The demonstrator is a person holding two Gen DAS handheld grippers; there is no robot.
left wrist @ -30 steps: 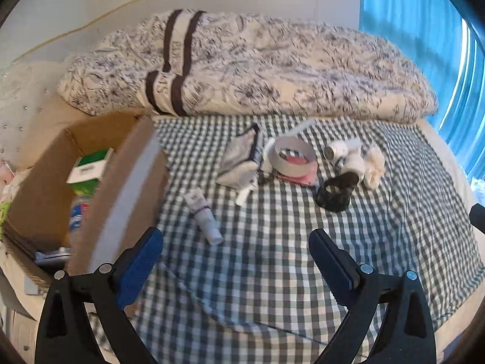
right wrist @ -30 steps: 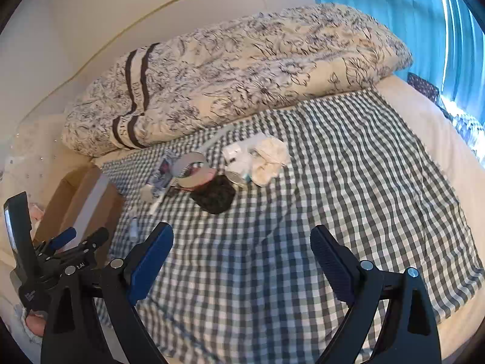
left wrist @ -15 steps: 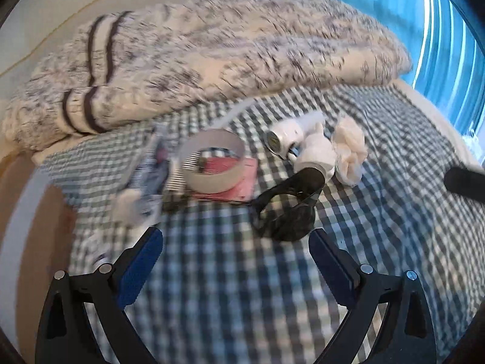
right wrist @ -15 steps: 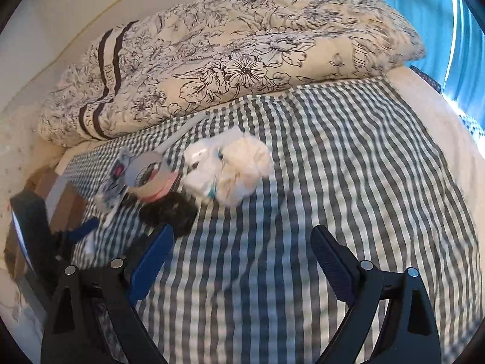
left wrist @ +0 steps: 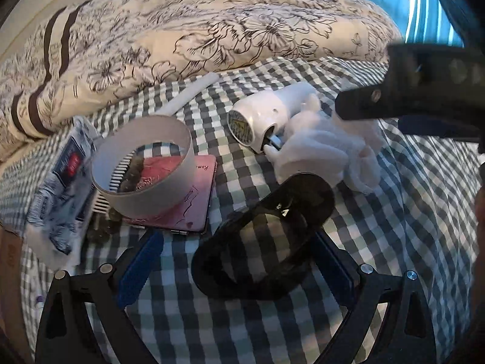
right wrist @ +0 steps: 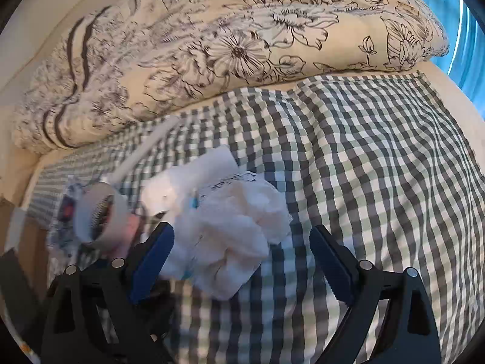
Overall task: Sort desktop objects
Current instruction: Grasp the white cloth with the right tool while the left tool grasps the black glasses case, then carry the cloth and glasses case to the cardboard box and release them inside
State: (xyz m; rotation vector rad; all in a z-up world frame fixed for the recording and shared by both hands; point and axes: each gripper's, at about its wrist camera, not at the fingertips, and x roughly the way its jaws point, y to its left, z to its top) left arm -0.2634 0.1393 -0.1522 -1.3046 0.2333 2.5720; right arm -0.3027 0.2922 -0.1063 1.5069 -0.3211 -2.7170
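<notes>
Left gripper (left wrist: 236, 257): jaws standing spread wide, the black band (left wrist: 263, 236) lying between the blue pads without either pad pressing it.
Right gripper (right wrist: 242, 254): jaws standing apart, gripping nothing; the white crumpled cloth (right wrist: 239, 236) is sitting just ahead of them, nearer the left pad.
Landmark: black band, lying flat on the checked cloth (left wrist: 394, 227).
White tape ring (left wrist: 142, 166): resting to the left of the band, partly on a pink booklet (left wrist: 182, 194).
Comb (left wrist: 106, 194): poking out beneath the tape ring, left of the band.
Printed packet (left wrist: 60, 188): lying farther left of the band, blurred.
White cylinder (left wrist: 263, 115): lying beyond the band, touching the white crumpled cloth.
White stick (left wrist: 191, 94): lying beyond the band, towards the floral quilt (left wrist: 197, 30).
Floral quilt: bunching up along the far edge of the checked cloth.
</notes>
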